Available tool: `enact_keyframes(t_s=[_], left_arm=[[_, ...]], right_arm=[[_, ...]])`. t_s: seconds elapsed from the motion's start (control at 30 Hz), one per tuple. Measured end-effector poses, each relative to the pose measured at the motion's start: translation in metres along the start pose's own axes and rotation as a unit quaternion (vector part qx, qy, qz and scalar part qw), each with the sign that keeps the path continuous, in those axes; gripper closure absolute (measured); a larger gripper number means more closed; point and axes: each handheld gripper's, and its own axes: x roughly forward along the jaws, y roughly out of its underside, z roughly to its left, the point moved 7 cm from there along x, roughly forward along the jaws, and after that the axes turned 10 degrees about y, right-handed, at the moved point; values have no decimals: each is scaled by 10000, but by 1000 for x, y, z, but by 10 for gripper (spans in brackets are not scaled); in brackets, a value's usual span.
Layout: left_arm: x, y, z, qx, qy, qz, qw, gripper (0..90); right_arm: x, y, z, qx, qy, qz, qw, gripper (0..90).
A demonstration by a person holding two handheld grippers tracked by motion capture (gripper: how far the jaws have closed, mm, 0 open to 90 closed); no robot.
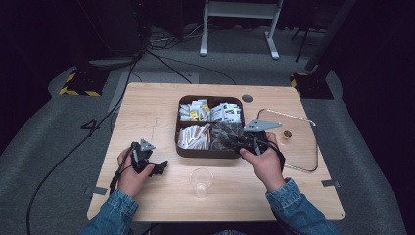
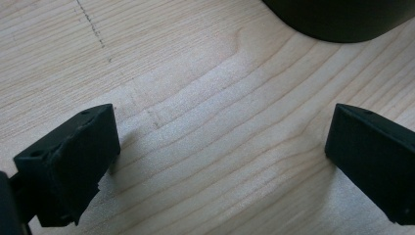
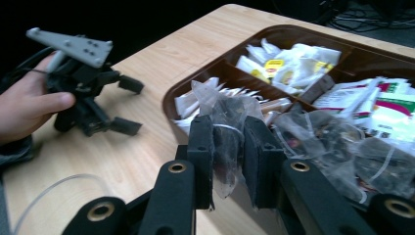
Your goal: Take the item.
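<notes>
Our right tongs (image 3: 229,147) are clamped on a clear sachet of dark tea (image 3: 226,128), held just above the near right compartment of the brown tray (image 1: 203,152). Our left tongs (image 1: 157,167) rest on the bench (image 1: 147,107) left of the tray, spread apart with nothing between them. A clear cup (image 1: 201,182) stands near the front edge.

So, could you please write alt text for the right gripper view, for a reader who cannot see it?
The right gripper pinches a clear sachet of dark contents above a brown divided tray filled with sachets and packets. At the left, a hand rests the open left gripper on the wooden table.
</notes>
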Motion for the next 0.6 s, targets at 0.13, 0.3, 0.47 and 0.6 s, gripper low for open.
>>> enact_keyframes(t_s=[0.13, 0.3, 0.47, 0.6], left_arm=[[0, 0, 0, 0, 1, 1, 10000, 1], [0, 0, 0, -1, 2, -1, 10000, 2], [0, 0, 0, 0, 1, 1, 10000, 2], [0, 0, 0, -2, -4, 3, 10000, 2]], right_arm=[[-4, 0, 9, -96, -83, -2, 9999, 762], [-9, 3, 26, -256, -243, 20, 9994, 762], [-11, 6, 37, -339, -354, 38, 9988, 762], [-13, 10, 49, -425, -495, 62, 9979, 762]])
